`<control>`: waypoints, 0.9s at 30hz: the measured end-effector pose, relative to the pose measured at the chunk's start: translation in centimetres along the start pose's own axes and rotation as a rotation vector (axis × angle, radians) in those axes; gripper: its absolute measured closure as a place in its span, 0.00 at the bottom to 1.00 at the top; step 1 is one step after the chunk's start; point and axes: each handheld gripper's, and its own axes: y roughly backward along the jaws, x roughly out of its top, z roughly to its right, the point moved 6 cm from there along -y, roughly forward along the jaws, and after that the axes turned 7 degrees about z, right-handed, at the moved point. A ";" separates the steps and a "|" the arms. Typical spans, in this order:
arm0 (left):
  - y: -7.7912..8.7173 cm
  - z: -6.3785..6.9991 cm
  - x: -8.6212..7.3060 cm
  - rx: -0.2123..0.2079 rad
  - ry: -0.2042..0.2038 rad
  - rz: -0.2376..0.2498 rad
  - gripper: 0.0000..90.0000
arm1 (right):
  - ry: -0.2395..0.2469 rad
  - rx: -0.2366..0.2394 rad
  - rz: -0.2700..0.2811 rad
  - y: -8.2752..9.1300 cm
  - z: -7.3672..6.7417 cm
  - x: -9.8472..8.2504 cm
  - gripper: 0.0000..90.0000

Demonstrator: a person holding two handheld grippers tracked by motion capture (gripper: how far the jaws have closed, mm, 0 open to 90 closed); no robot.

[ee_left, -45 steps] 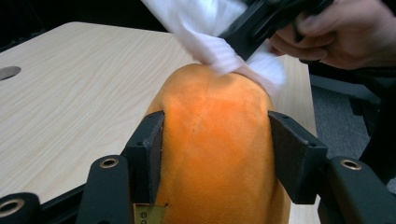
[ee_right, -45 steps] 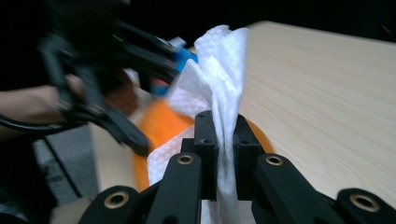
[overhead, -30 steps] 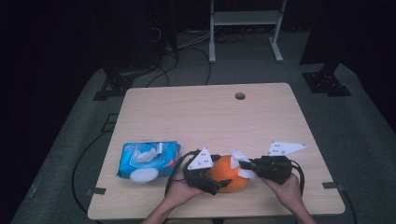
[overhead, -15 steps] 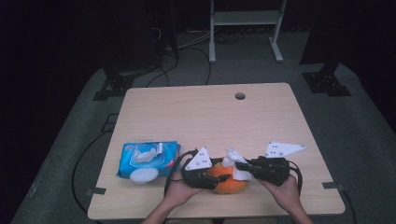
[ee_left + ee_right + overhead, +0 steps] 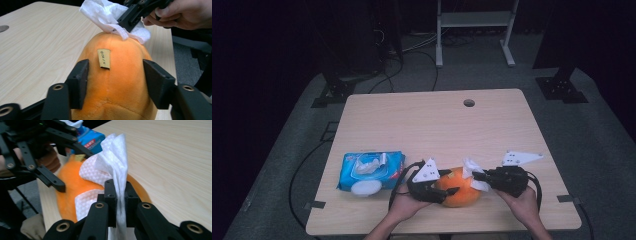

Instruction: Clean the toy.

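An orange plush toy (image 5: 459, 187) lies near the table's front edge. My left gripper (image 5: 447, 185) comes at it from the left. Its jaws have just been closing, and the pads (image 5: 80, 80) now press the toy (image 5: 112, 82) on both sides. A small tan tag (image 5: 103, 58) sits on top of the toy. My right gripper (image 5: 474, 176) is shut on a white wipe (image 5: 472, 170), which it holds against the toy's far right end. In the right gripper view the wipe (image 5: 112, 157) stands pinched between the jaws of that gripper (image 5: 117, 192), draped over the orange toy (image 5: 67, 187).
A blue pack of wet wipes (image 5: 372, 170) lies left of the toy, its lid open, with a white round piece (image 5: 366, 188) at its front. The wooden table (image 5: 422, 125) has a cable hole (image 5: 469, 103) at the back. Dark floor and stands surround it.
The left gripper's jaws have closed in on the sides of the orange toy. The right gripper with the wipe has stayed almost in place at the toy's right end.
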 end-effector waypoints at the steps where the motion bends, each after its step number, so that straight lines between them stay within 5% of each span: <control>1: 0.1 0.0 0.1 0.000 0.001 -0.001 0.48 | -0.002 0.005 0.020 0.2 -0.2 0.3 0.93; 4: 0.2 0.1 0.3 0.001 -0.005 0.004 0.48 | 0.027 0.072 0.066 0.3 -1.8 1.2 0.92; 7: 0.1 -0.1 0.0 -0.001 0.006 -0.001 0.45 | 0.061 0.071 0.021 -0.6 -2.2 0.8 0.92; 13: -0.8 -0.6 -1.0 0.006 0.055 -0.050 0.14 | 0.007 0.049 -0.016 -0.7 -0.6 -0.3 0.93; 17: -0.7 -0.6 -1.1 -0.001 0.052 -0.046 0.29 | -0.015 0.008 -0.037 0.0 0.5 -0.8 0.93; 20: -0.4 -0.6 -0.9 0.003 0.041 -0.033 0.39 | 0.001 -0.003 -0.007 0.4 0.0 -0.1 0.93; 23: -0.5 -0.5 -0.7 0.006 0.030 -0.027 0.43 | 0.044 0.068 0.058 0.3 -1.8 1.2 0.91; 25: -0.3 -0.4 -0.7 0.010 0.022 -0.021 0.44 | 0.082 0.067 0.026 -0.3 -2.3 1.0 0.92; 27: -0.1 -0.4 -0.6 0.016 0.030 -0.014 0.45 | 0.050 0.071 0.015 -0.7 -1.6 0.4 0.92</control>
